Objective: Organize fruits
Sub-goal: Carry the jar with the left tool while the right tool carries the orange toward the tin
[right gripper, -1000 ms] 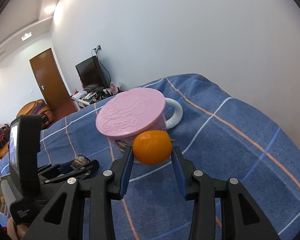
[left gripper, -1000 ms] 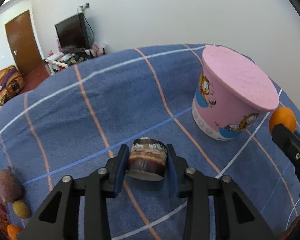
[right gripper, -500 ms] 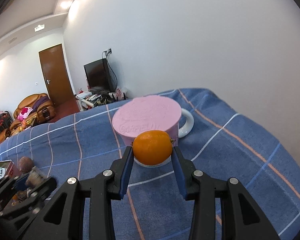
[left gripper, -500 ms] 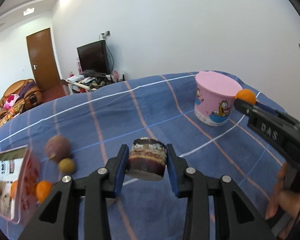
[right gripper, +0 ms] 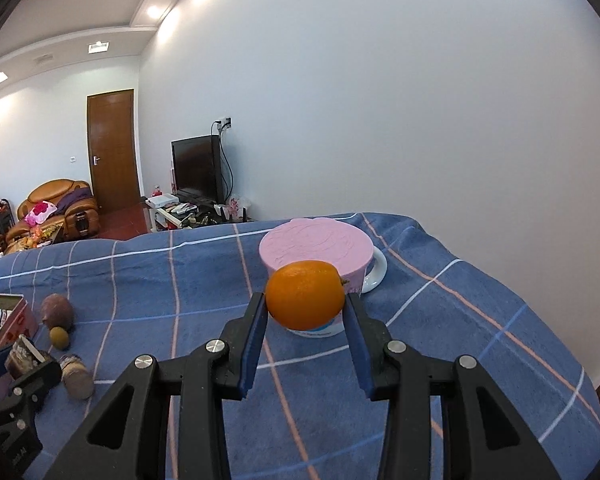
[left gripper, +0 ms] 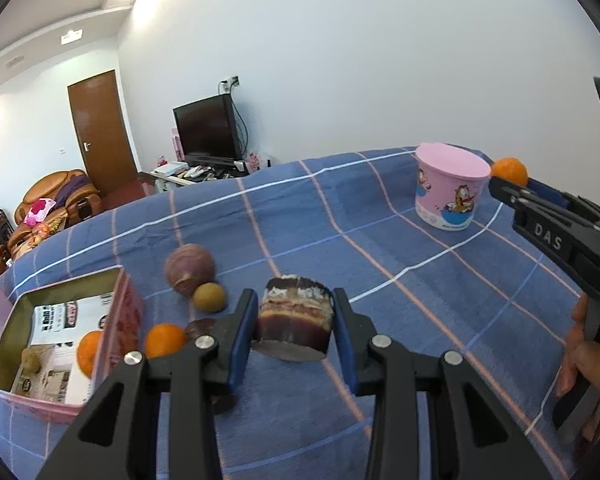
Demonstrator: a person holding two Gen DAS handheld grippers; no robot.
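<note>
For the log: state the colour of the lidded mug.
Pink mug, cartoon print; left wrist view.

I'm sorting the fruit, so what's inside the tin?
The tin holds an orange, a small brownish fruit and printed paper. Its near wall hides the rest.

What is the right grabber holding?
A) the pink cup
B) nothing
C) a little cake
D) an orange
D: in the right wrist view the right gripper is closed on an orange, held in the air in front of the pink cup; the little brown cake sits between the fingers of the left gripper instead.
</note>
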